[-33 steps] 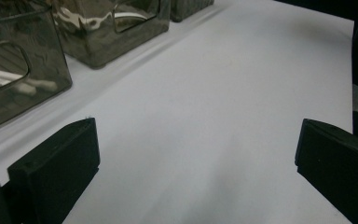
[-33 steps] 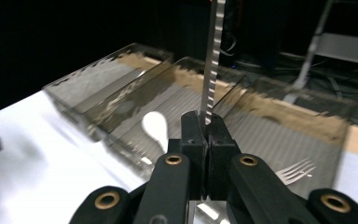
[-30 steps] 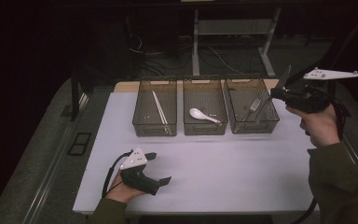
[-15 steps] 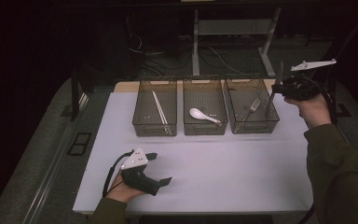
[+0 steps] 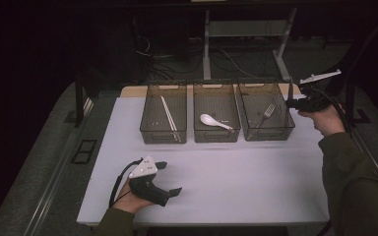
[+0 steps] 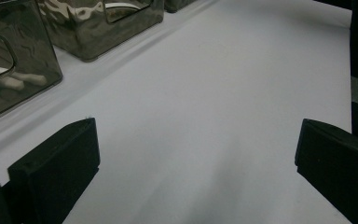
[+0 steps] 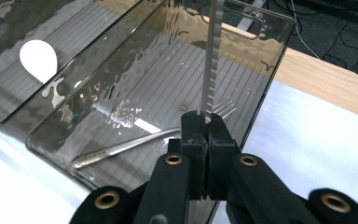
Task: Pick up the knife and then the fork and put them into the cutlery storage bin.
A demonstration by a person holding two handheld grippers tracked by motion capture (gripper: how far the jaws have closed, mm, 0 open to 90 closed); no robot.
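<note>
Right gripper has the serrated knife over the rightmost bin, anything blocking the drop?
Nothing visible. The right gripper holds the serrated metal knife upright above the smoky clear plastic bin; only a metal fork lies inside.

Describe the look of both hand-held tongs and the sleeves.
Left tongs: black pistol-shaped body, pale grey three-cornered top plate, black cable looping behind. Right tongs: same black body and pale plate; its blocky black jaws hang on links with brass-coloured pivots. Both sleeves are dark olive green.

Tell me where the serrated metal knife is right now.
The serrated metal knife stands blade-up, clamped in the right hand-held gripper, above the near wall of the right-hand smoky clear plastic bin, which holds a metal fork.
</note>
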